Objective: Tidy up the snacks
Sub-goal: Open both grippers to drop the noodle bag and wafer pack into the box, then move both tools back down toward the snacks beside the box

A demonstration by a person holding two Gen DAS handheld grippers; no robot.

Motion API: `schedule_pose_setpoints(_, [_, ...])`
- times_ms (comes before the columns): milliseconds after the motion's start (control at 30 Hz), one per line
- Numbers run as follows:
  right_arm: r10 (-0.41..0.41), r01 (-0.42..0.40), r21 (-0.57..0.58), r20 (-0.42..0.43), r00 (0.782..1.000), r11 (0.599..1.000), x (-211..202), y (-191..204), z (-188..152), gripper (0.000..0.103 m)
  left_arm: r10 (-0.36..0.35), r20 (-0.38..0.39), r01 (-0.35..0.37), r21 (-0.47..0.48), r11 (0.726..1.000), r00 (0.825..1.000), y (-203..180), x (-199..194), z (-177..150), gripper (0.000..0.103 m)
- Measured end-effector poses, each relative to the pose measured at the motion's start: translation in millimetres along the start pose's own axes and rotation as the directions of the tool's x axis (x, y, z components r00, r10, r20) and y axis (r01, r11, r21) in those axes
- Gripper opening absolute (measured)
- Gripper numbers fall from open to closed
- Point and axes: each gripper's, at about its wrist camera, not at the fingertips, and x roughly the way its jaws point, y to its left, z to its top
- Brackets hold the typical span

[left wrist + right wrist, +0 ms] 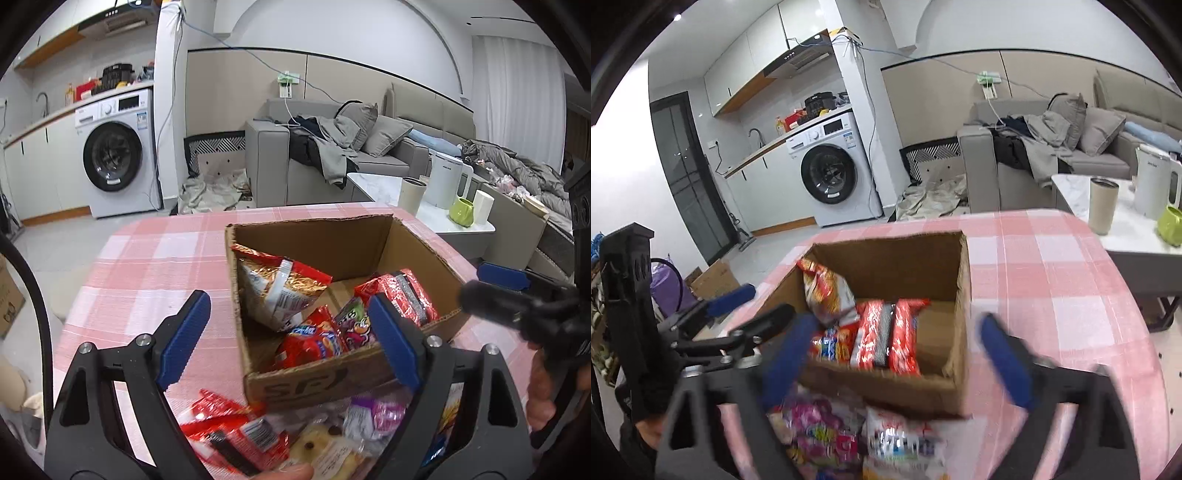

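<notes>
Several snacks already lay in the box point(314, 376): a gold-and-red bag point(280, 284) leaning on its left wall, a red-and-silver pack point(402, 288) flat on the floor towards the right with its long axis running from near wall to far wall, and two small packets point(325, 332) against the near wall. More packets were heaped on the pink check cloth point(147, 266) just outside the near wall, close under both cameras: a red wrapper point(225, 424) and a pale bun pack point(328, 450) on the left, a pink-and-purple bag point(820, 428) and a white pack point(905, 439) further right. Both tools pointed at the box from the near side. The left gripper point(291, 339) was spread wide with nothing between its blue pads, one pad outside the left wall, the other over the near wall's right end. The right gripper point(905, 362) was likewise spread and empty, blurred, its pads straddling the near wall. Judging from this, the loose heap lay below and behind each tool's fingertips, so either would have to draw back and tip down to reach it; the red wrapper seemed nearer the left, the white pack nearer the right.
</notes>
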Motion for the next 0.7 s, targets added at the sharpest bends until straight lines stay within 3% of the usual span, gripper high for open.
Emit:
schedule_pose_setpoints(67, [0.018,-0.018,0.021,0.004,1.000,1.000,-8.4,-4.0,-6.2,0.103,0.000,-0.004,-0.001,-0.001,1.000,1.000,0.1,-8.0,-4.0,0.103])
schedule_pose_setpoints(400, [-0.034,0.036,-0.071,0.019,0.999,0.997,-39.2,5.8,-30.7,0.103,0.003,-0.019,-0.003,-0.011,1.000,1.000,3.9,-44.6,-26.1,0.102])
schedule_pose_setpoints(600, [-0.026,0.028,-0.109,0.022,0.999,0.994,-49.6,11.9,-47.3,0.103,0.012,-0.044,-0.013,-0.020,1.000,0.999,9.1,-57.3,-43.8,0.102])
schedule_pose_setpoints(700, [-0.025,0.022,-0.129,-0.016,1.000,0.991,-46.2,12.3,-50.5,0.103,0.014,-0.055,-0.015,-0.016,1.000,0.998,10.2,-61.3,-53.1,0.102])
